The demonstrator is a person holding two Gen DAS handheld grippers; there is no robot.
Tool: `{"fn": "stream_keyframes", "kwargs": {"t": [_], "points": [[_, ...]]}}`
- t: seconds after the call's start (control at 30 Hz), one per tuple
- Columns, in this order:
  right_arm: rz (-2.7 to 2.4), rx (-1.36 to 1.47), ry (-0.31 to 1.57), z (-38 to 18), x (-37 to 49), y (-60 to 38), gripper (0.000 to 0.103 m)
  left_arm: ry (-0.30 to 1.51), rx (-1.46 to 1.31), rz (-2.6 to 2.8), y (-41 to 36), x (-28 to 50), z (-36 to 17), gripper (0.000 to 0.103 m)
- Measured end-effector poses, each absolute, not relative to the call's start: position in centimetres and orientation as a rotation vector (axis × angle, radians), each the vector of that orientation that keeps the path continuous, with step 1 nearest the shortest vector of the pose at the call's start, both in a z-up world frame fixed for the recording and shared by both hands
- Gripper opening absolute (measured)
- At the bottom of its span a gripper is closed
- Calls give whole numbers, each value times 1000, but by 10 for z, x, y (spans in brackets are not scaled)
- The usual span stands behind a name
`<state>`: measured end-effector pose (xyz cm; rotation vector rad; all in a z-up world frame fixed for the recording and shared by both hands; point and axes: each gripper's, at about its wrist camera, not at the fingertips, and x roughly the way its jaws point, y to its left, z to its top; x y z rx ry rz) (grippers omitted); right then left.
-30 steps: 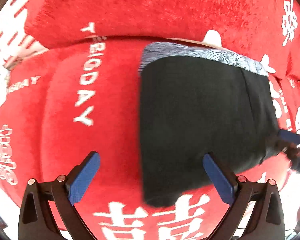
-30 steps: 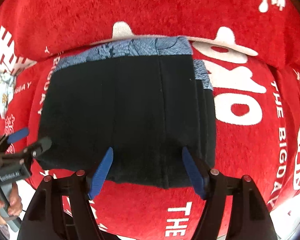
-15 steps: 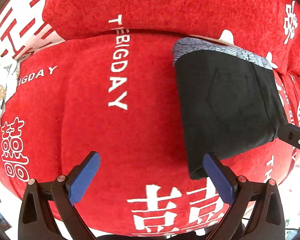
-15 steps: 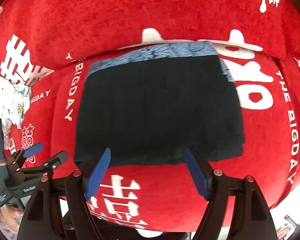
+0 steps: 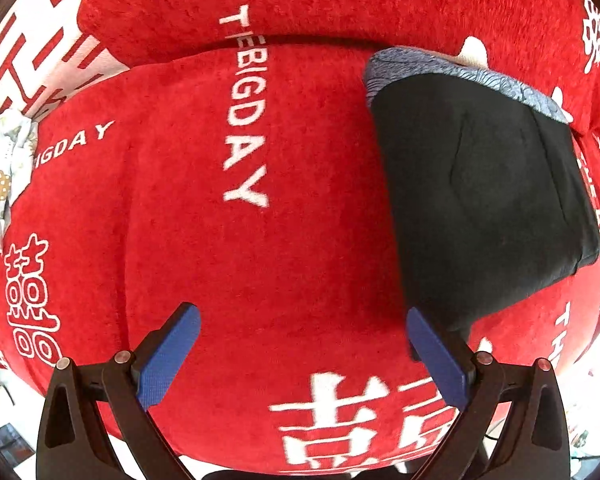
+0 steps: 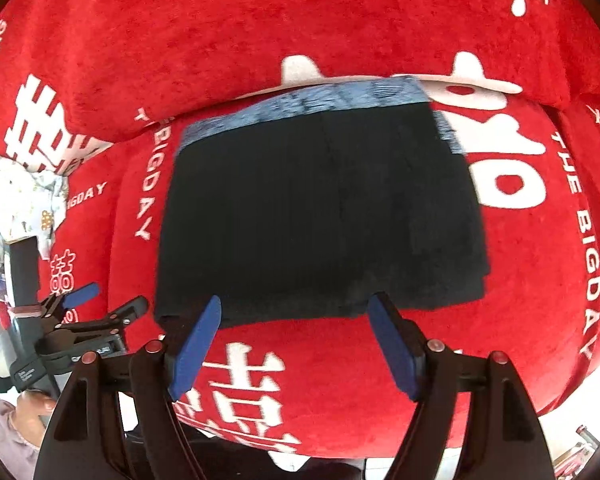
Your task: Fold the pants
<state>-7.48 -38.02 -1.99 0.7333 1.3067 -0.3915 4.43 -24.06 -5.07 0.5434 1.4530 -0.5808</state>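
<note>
The black pants (image 6: 320, 216) lie folded into a compact rectangle on the red sofa seat (image 6: 340, 380), with a blue-grey patterned waistband (image 6: 308, 106) along the far edge. In the left wrist view the pants (image 5: 484, 200) lie at the right. My left gripper (image 5: 300, 360) is open and empty over bare red seat, left of the pants; it also shows in the right wrist view (image 6: 102, 300). My right gripper (image 6: 296, 344) is open and empty, just in front of the pants' near edge.
The sofa backrest (image 6: 260, 28) rises behind the pants, red with white lettering. A white patterned cloth (image 6: 24, 196) lies at the seat's left end, also in the left wrist view (image 5: 4, 168). The seat's front edge (image 5: 340, 464) drops off below the grippers.
Both grippers have pulled back from the pants, staying open. The left one has shifted left, so the pants now sit further right in its view.
</note>
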Motion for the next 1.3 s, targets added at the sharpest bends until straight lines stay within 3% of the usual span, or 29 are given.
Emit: {"fn": "stream_keyframes", "kwargs": {"t": [0.33, 0.67, 1.3], "points": [[-373, 741, 1317, -24, -86, -441, 80, 1415, 470, -489, -265, 60, -35, 103], [-353, 797, 1367, -48, -113, -488, 80, 1504, 406, -487, -301, 51, -49, 103], [-235, 852, 1420, -78, -111, -499, 81, 1603, 440, -502, -333, 36, -78, 103]]}}
